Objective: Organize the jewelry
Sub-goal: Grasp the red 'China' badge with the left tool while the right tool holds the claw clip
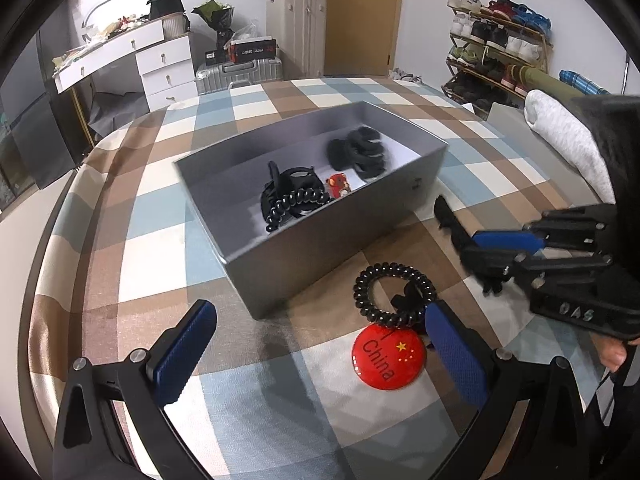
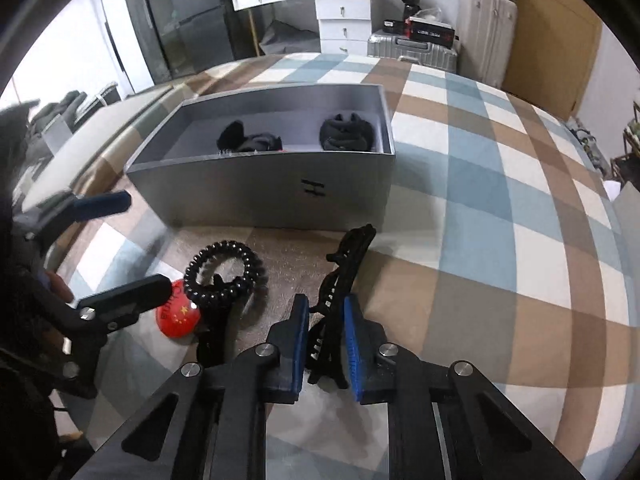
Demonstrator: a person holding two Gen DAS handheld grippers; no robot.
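On the checked bedspread just in front of the grey box, the right gripper has its blue pads clamped on a black hair claw clip lying there; the left gripper hangs wide apart, holding nothing, above a black spiral hair tie and a red China badge; inside the box lie more black hair accessories.

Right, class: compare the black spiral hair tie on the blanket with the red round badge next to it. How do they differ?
The spiral hair tie is black; the badge is red with yellow stars and the word China. The hair tie is an open coiled ring; the badge is a solid glossy disc. The hair tie overlaps the badge's far edge. Both are round and lie on the checked blanket, outside the grey box.
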